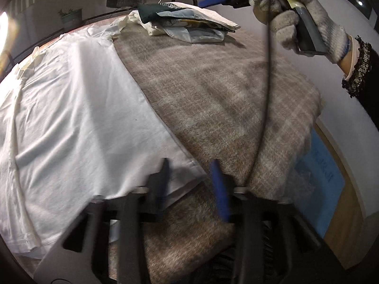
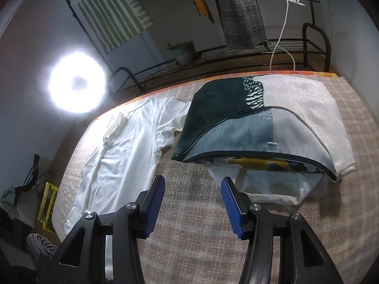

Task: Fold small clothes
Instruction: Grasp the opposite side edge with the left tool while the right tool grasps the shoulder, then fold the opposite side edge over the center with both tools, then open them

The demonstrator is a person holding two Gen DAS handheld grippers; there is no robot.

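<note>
Shirt (image 1: 78, 108), white, lay spread flat on the left part of the blanket (image 1: 213, 90), its collar toward the far edge and its hem corner near the camera. In the left wrist view the left gripper (image 1: 191, 184) hovered low over that hem corner, jaws apart, one blue finger above the cloth and the other above bare blanket, gripping nothing. A black cable (image 1: 266, 82) ran down across the blanket. Farther right, a gloved hand (image 1: 291, 16) held the handle of the right gripper above the stack (image 1: 187, 23) of folded clothes at the far end. In the right wrist view the shirt (image 2: 123, 151) lay left, the right gripper (image 2: 193, 203) stood open and empty over bare blanket (image 2: 194, 248), and the stack (image 2: 255, 127), dark green on top, sat just beyond it to the right, touching the shirt's sleeve.
</note>
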